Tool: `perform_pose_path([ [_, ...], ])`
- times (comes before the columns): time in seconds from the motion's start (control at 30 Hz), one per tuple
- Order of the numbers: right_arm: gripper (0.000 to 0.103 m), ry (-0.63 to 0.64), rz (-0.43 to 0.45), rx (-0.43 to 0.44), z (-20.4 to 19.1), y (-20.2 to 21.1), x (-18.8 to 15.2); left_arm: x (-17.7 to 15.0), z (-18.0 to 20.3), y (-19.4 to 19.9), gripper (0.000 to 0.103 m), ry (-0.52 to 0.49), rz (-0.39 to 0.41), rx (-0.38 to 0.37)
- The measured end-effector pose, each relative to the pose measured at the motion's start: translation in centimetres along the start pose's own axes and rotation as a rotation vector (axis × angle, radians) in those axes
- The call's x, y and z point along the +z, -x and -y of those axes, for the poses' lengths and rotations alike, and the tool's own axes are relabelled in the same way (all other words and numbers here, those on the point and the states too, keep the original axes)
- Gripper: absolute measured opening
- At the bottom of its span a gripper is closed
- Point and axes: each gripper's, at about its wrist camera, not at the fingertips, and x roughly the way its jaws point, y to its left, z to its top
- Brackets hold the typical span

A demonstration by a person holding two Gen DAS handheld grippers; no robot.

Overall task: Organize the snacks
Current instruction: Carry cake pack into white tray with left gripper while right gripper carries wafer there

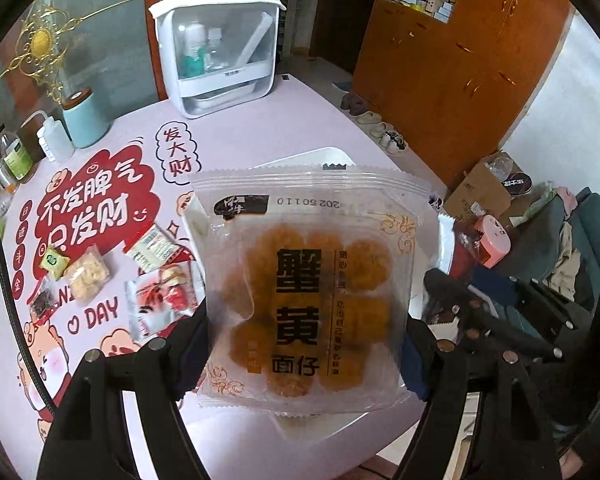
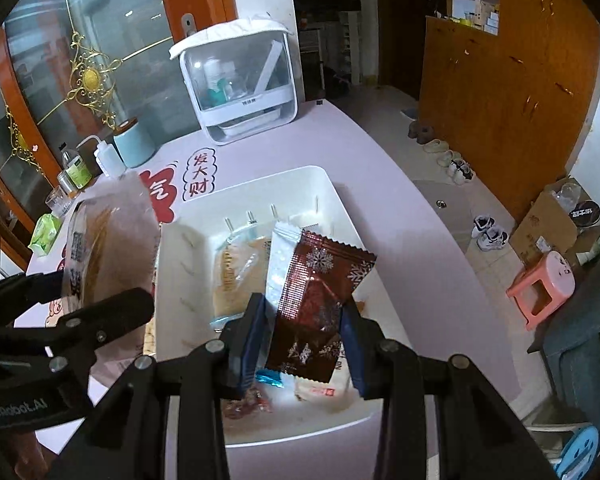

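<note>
Both tools are loaded so two snacks can go into the white bin (image 2: 340, 200) in one trip, I reckon. The left tool (image 1: 306, 344) is spread wide around a clear pack of orange puffs (image 1: 312, 296); the right tool (image 2: 306, 344), nearly closed, pinches a brown snowflake packet (image 2: 320, 300) over the bin. More snacks (image 1: 88, 276) lie on the table (image 1: 300, 120)
</note>
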Motion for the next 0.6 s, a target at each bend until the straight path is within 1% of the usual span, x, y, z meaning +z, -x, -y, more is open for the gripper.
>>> perform_pose_path([
  [0.1,0.038,0.006,-0.011,0.001,0.4,-0.6,0.3,0.6,0.8,-1.1,0.078,0.003,-0.007,0.025],
  [0.23,0.038,0.017,-0.021,-0.008,0.8,-1.3,0.6,0.9,0.6,-2.6,0.078,0.032,-0.038,0.034],
  [0.37,0.039,0.032,-0.042,-0.033,1.1,-2.2,0.9,1.1,0.1,-3.4,0.079,0.041,-0.048,0.05],
  [0.43,0.042,0.038,-0.056,-0.038,1.3,-2.6,0.9,1.2,0.1,-3.5,0.081,0.041,-0.038,0.056],
  [0.53,0.045,0.037,-0.092,-0.02,1.5,-3.5,0.9,1.3,0.0,-3.9,0.083,0.042,-0.053,0.027],
  [0.57,0.048,0.038,-0.105,-0.004,1.5,-3.8,0.9,1.4,-0.1,-4.0,0.084,0.047,-0.059,0.023],
  [0.6,0.052,0.04,-0.112,0.0,1.5,-3.9,0.8,1.4,-0.3,-4.1,0.087,0.053,-0.059,0.023],
])
